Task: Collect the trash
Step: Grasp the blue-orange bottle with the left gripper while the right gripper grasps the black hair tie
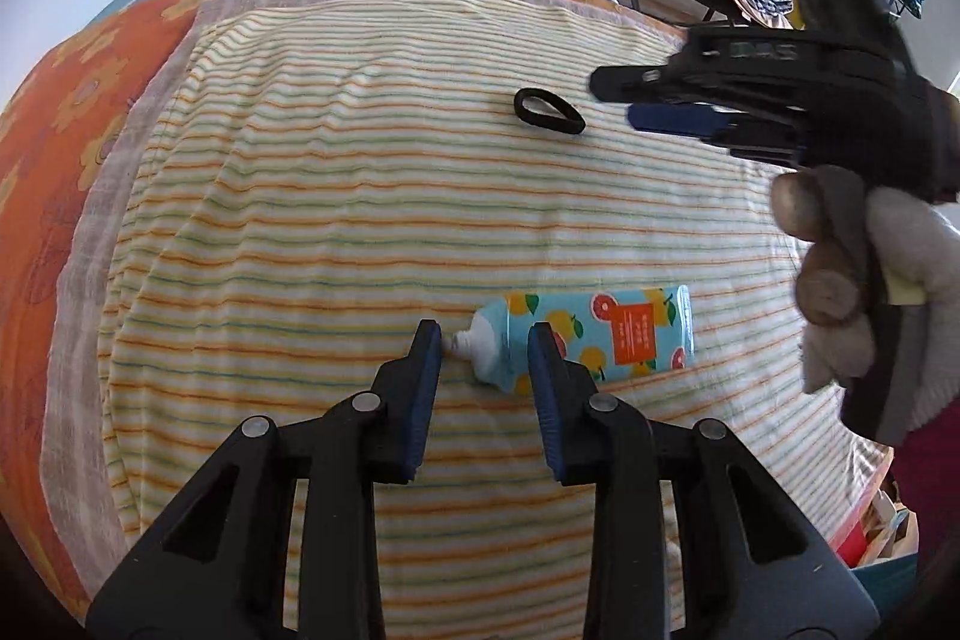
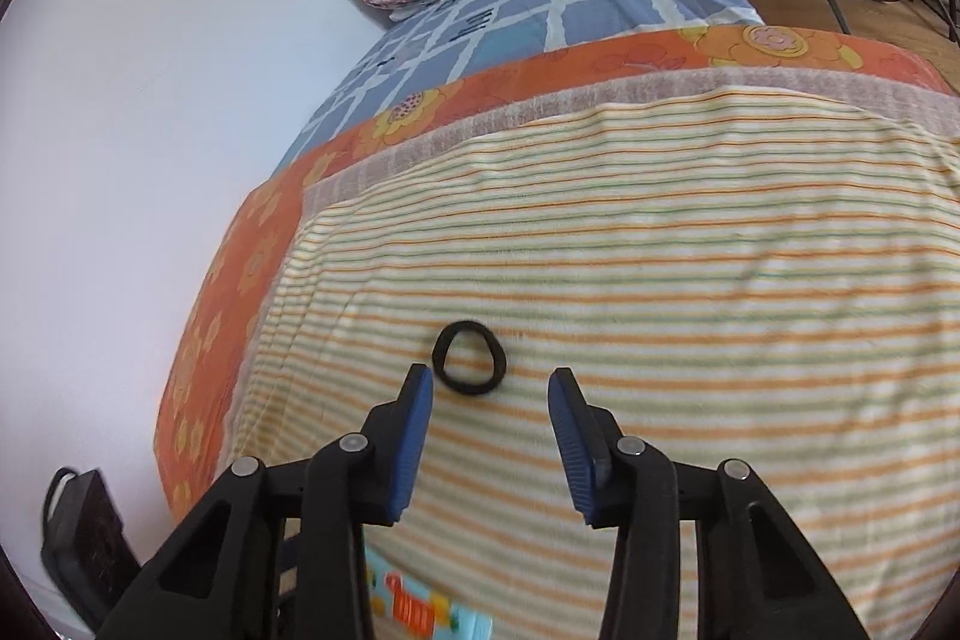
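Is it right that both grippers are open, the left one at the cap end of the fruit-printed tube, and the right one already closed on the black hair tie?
Not quite. The right gripper is open: the right wrist view shows the black hair tie lying free on the striped blanket, just ahead of its fingertips. The left gripper is open at the cap end of the fruit-printed tube.

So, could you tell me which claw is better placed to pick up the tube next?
The left claw. Its open fingers already flank the tube's capped end on the striped blanket. The right claw is open and points at the black hair tie, farther up the bed.
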